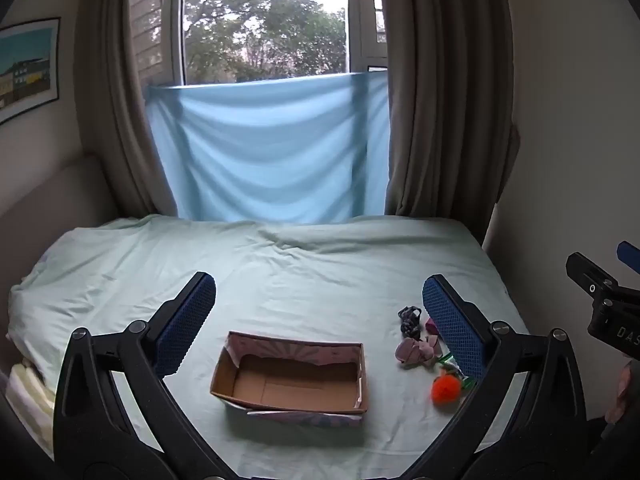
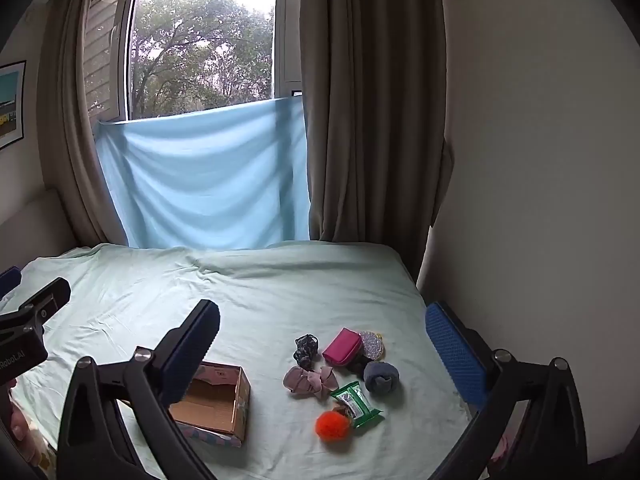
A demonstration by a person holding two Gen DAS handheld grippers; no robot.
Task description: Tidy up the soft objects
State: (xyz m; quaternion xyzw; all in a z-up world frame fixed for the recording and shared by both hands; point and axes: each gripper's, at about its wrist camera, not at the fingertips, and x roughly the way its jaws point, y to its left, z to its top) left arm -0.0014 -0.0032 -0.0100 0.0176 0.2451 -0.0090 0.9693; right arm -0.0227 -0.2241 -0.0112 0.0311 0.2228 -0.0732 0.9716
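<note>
**Both tongs held wide open above the bed, nothing picked up yet**

The left gripper (image 1: 316, 320) is held wide open over the cardboard box (image 1: 292, 376), and nothing is held in it. The right gripper (image 2: 324, 344) is also held wide open and bare, above the little pile of soft things. It looks as if each tong has been lined up with its own job: one by the box, one by the pile.

The box is seen to have no things in it, with its top open, so things can be dropped in from above. Just beside it, on the right, the pile is laid close together: an orange pom-pom (image 2: 333, 425), a green packet (image 2: 356, 400), a pink bow (image 2: 310, 380), a grey sock ball (image 2: 381, 377), a pink pouch (image 2: 342, 347), a dark scrunchie (image 2: 306, 346) and a glittery round thing (image 2: 372, 345). Some are touching, so one could be nudged when another is taken.

The pom-pom is nearest, with free room around most of it. Farther back, the bed sheet (image 2: 240, 280) is bare up to the blue cloth (image 2: 208, 176) and the curtains (image 2: 372, 120). The wall is near on the right.
</note>
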